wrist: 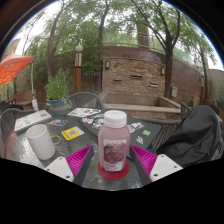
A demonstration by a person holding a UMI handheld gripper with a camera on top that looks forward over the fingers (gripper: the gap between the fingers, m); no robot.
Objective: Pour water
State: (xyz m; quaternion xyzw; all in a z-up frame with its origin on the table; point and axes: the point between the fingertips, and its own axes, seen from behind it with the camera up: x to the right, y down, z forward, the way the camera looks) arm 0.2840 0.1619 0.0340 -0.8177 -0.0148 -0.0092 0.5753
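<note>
So the bottle (114, 143) is the thing here: clear plastic, white cap, pinkish label and what looks like pink-tinted contents. It stands upright on the table (95, 170), right between the two fingers of the gripper (112, 160). The magenta pads (79, 158) sit either side of it, angled outward, and as far as I can tell there's a sliver of gap on each side. I'd call the claw spread wide around the bottle, not squeezing it yet, with nothing actually in its hold.

Off toward the left edge of the table stands a white cup (41, 141), upright, well apart from the bottle. That's my guess for where the water goes.

Step-wise, this looks like the very start: lined up for the grab, nothing lifted, nothing poured. The next move would need the fingers to close on the bottle body below the cap, then carry it over to the cup. Can't tell if the cap is loose, which matters before any tipping.

The table is a dark round patio one, pretty cluttered: cards and papers (84, 113) scattered behind the bottle, a yellow card (71, 132) near the cup. Outdoors, with a stone wall (140, 75), trees overhead and an orange umbrella (12, 68) off to the left.
</note>
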